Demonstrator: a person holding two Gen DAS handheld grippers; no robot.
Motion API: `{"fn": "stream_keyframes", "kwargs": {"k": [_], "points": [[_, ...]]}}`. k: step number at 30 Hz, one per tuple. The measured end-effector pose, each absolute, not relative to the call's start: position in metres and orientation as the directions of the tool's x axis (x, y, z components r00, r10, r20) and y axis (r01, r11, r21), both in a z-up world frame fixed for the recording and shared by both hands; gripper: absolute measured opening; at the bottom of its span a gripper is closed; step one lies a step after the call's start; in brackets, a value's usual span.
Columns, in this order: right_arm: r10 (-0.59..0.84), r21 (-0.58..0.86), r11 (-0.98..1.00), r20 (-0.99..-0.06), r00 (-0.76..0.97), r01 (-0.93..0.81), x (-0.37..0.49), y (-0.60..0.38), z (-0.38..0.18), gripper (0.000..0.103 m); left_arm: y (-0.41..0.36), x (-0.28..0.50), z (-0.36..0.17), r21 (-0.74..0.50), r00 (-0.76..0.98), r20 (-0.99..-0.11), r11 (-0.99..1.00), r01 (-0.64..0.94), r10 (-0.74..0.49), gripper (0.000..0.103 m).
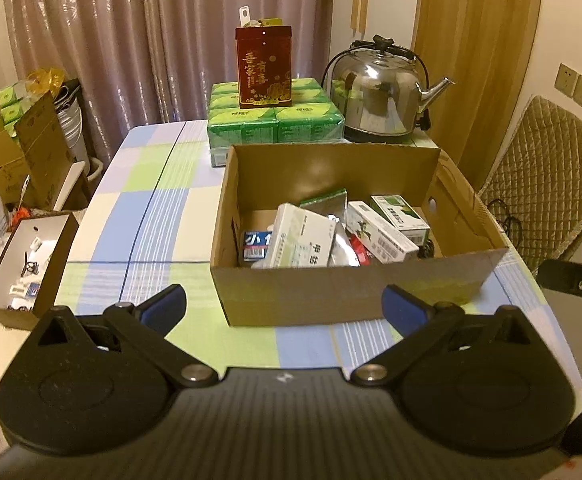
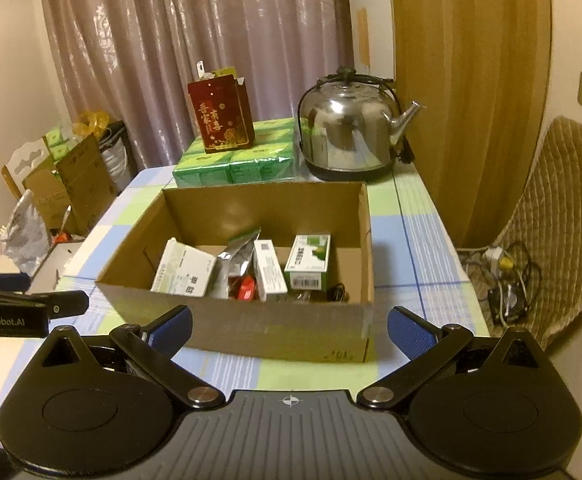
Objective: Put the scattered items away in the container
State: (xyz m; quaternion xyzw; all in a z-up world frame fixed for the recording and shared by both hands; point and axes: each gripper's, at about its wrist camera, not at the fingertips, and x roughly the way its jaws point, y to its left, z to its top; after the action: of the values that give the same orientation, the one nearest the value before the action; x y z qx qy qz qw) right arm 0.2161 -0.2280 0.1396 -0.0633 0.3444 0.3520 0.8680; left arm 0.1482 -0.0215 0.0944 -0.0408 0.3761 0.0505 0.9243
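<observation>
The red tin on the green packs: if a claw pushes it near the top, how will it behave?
The red tin stands tall and narrow, so it may tip. The green packs look wrapped in glossy film, so it might slide first. Its smooth, printed sides probably feel stiff and slippery.

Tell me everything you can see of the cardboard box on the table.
The open brown cardboard box stands upright on the checked tablecloth, no lid, one side wall with a punched hole. Inside lie white-and-green cartons, a silver foil pouch and a small red packet. Green tissue packs sit behind it.
</observation>
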Motion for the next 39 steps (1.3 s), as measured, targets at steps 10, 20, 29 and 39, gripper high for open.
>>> {"fn": "stream_keyframes", "kwargs": {"k": [10,20,29,39], "points": [[0.544,0.095,0.753,-0.647,0.535,-0.652,0.185,-0.245,0.145,0.101,-0.032,0.107,0.103,-0.088,0.722,-0.691,0.987,-0.138,0.039,0.102],[0.534,0.088,0.756,-0.656,0.534,-0.648,0.167,-0.254,0.144,0.101,-0.037,0.087,0.108,-0.093,0.715,-0.697,0.983,-0.161,0.051,0.102],[0.532,0.084,0.757,-0.656,0.536,-0.648,0.162,-0.256,0.147,0.101,-0.040,0.084,0.108,-0.098,0.709,-0.702,0.979,-0.179,0.059,0.102],[0.530,0.078,0.753,-0.660,0.532,-0.653,0.159,-0.256,0.149,0.101,-0.041,0.082,0.106,-0.105,0.709,-0.703,0.977,-0.187,0.061,0.102]]}}
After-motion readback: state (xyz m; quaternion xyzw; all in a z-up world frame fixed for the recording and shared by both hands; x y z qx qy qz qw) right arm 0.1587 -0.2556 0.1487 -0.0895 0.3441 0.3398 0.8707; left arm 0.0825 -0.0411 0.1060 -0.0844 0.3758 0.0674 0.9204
